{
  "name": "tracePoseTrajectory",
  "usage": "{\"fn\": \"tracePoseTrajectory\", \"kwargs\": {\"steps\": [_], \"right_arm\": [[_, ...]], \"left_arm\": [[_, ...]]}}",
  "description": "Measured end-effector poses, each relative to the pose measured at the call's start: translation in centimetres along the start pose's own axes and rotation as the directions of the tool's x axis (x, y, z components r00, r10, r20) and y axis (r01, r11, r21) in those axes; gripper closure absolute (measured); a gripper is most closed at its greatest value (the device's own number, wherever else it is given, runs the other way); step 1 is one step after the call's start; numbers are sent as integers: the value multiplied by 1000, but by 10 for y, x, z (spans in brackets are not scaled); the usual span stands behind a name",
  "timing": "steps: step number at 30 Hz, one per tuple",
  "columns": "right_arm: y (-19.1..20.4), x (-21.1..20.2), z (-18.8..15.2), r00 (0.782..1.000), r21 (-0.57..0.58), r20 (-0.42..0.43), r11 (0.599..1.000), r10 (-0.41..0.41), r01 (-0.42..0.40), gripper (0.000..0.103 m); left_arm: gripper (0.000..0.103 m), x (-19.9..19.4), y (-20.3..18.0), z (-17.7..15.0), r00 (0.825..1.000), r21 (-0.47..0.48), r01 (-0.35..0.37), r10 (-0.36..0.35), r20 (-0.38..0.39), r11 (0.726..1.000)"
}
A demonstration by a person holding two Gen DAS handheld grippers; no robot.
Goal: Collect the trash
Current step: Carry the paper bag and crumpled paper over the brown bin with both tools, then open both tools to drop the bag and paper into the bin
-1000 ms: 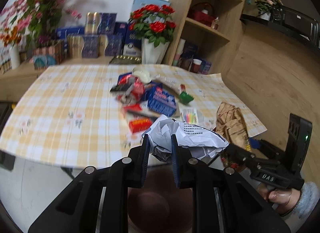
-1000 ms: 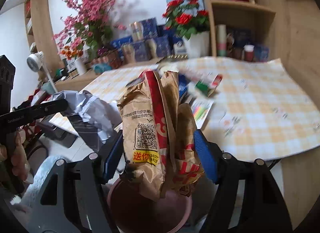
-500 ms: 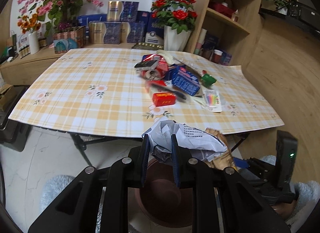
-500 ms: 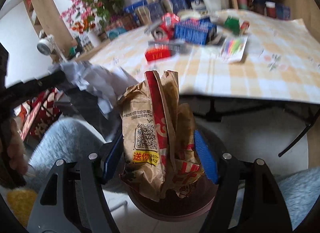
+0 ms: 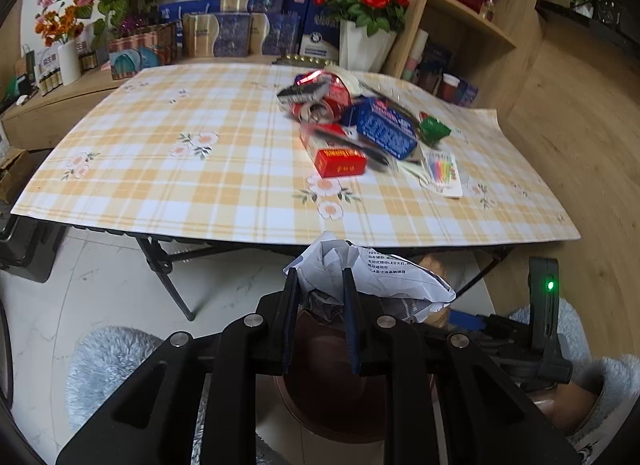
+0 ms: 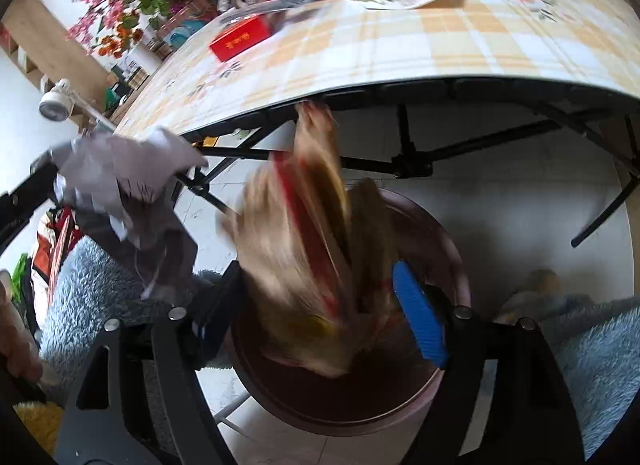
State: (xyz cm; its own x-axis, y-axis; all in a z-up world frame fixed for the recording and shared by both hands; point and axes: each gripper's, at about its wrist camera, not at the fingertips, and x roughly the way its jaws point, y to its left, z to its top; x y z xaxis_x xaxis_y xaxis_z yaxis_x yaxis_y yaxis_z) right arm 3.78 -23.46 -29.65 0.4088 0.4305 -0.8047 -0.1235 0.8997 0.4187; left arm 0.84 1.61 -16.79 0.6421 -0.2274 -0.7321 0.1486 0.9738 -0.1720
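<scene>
Both grippers have sunk below the table edge, and the right gripper (image 6: 320, 305) has just been opening its jaws: the brown paper bag (image 6: 304, 257), blurred, sits loose between them at frame centre, over the maroon bin (image 6: 448, 381). The left gripper (image 5: 320, 305) stays clenched on crumpled white paper (image 5: 360, 273), low centre, above the same bin.

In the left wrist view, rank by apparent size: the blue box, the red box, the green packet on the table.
1. blue box, clearly the largest.
2. red box.
3. green packet, smallest, though it lies farther from the camera than the red box, so their true order is unsure.
</scene>
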Motion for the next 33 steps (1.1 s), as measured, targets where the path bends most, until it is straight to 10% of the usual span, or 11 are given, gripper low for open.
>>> {"fn": "tracePoseTrajectory", "kwargs": {"steps": [12,33], "right_arm": [[-37,-44,5,981,136,184,990,-54,29,13],[-43,-34,5,982,184,146,979,-116,89,12]], "left_arm": [[83,38,-37,-9,999,277,7,7,-47,961],[73,87,-39,-38,977,266,108,-52,-207,958]]}}
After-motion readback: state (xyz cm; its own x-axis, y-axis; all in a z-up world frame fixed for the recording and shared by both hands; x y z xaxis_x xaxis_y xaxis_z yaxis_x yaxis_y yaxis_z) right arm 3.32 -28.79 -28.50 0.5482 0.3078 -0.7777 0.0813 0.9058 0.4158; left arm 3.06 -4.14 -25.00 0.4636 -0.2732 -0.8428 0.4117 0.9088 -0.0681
